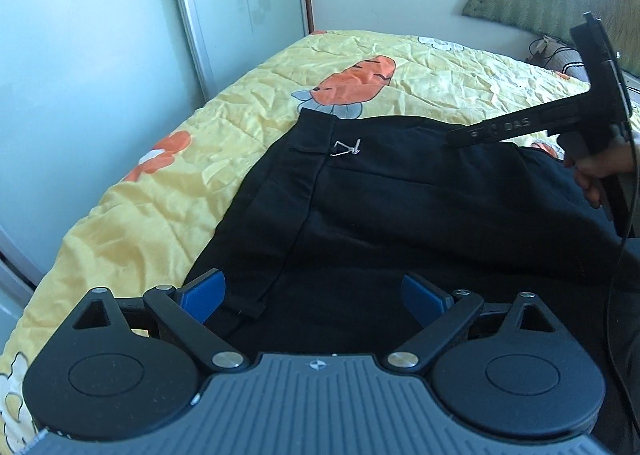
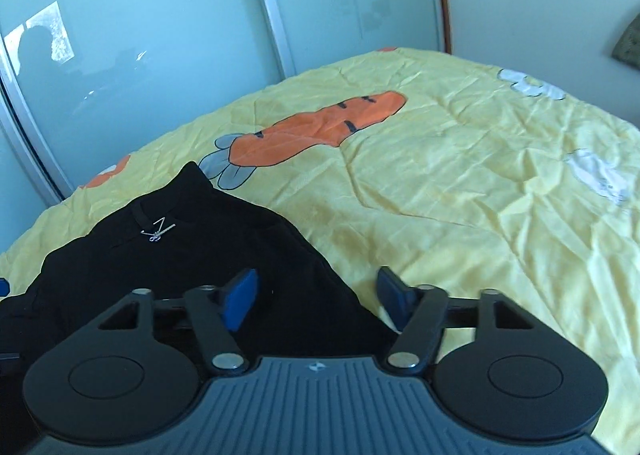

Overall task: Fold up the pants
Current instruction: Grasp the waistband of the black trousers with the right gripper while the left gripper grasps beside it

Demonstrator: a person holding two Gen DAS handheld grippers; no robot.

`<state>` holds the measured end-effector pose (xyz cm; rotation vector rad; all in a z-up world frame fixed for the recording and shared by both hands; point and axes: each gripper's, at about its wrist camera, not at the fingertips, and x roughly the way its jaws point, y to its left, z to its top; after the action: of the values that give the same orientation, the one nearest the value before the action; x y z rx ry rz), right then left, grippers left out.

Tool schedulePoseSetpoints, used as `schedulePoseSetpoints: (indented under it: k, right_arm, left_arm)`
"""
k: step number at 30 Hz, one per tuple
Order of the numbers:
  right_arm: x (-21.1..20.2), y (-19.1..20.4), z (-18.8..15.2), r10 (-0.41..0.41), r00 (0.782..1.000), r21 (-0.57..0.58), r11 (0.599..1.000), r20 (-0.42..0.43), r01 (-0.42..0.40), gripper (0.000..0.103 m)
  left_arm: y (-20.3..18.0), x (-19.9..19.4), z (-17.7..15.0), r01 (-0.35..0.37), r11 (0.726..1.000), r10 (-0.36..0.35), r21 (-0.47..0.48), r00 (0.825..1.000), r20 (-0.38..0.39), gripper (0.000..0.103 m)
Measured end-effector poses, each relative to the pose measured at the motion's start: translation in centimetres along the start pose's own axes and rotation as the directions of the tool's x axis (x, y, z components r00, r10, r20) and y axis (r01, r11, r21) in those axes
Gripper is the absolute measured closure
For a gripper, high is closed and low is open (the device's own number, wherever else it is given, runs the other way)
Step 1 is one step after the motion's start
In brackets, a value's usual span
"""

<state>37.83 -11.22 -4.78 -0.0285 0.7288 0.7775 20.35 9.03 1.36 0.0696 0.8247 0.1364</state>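
Pants [image 1: 400, 215] flat on bedspread [image 1: 160, 195]

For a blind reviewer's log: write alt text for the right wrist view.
The open right gripper hovers over the edge of black pants lying on a yellow carrot-print bedspread, gripping nothing. A small silver clasp glints near the waistband, and pale sliding wardrobe doors stand behind the bed.
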Motion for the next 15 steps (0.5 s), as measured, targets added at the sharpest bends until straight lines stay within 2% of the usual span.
schedulePoseSetpoints:
  k: [2, 3, 5, 8, 10, 13, 15]
  right_arm:
    - [0.5, 0.0, 0.2, 0.018, 1.000, -0.009, 1.000, 0.000, -0.018, 0.074]
    - [0.4, 0.3, 0.3, 0.032, 0.999, -0.022, 0.999, -0.007, -0.032, 0.080]
    - [-0.3, 1.7, 0.0, -0.016, 1.000, -0.105, 0.994, 0.015, 0.017, 0.095]
    - [-2.8, 5.9, -1.4, -0.082, 0.992, -0.295, 0.949, 0.097, 0.107, 0.096]
    - [-4.8, 9.6, -3.1, -0.101, 0.984, -0.433, 0.887, 0.150, 0.157, 0.096]
    - [-6.8, 14.2, -5.6, -0.120, 0.973, -0.584, 0.783, 0.198, 0.215, 0.096]
    - [-7.4, 15.9, -7.0, -0.117, 0.972, -0.636, 0.739, 0.205, 0.223, 0.096]
  left_arm:
    - [-0.1, 0.8, 0.9, 0.019, 1.000, -0.019, -0.016, 1.000, -0.019, 0.006]
    - [0.0, 1.3, 1.5, 0.034, 0.999, -0.034, -0.028, 0.999, -0.026, 0.006]
    - [0.3, 2.2, 2.9, 0.058, 0.996, -0.061, -0.072, 0.998, -0.035, 0.007]
    - [1.8, 3.5, 5.2, 0.120, 0.973, -0.127, -0.198, 0.991, -0.027, 0.007]
    - [3.3, 4.2, 6.6, 0.181, 0.932, -0.194, -0.314, 0.981, -0.013, 0.008]
    - [5.2, 5.3, 8.1, 0.280, 0.837, -0.297, -0.470, 0.954, 0.039, 0.007]
    - [6.1, 6.5, 9.0, 0.315, 0.776, -0.356, -0.547, 0.934, 0.033, 0.007]
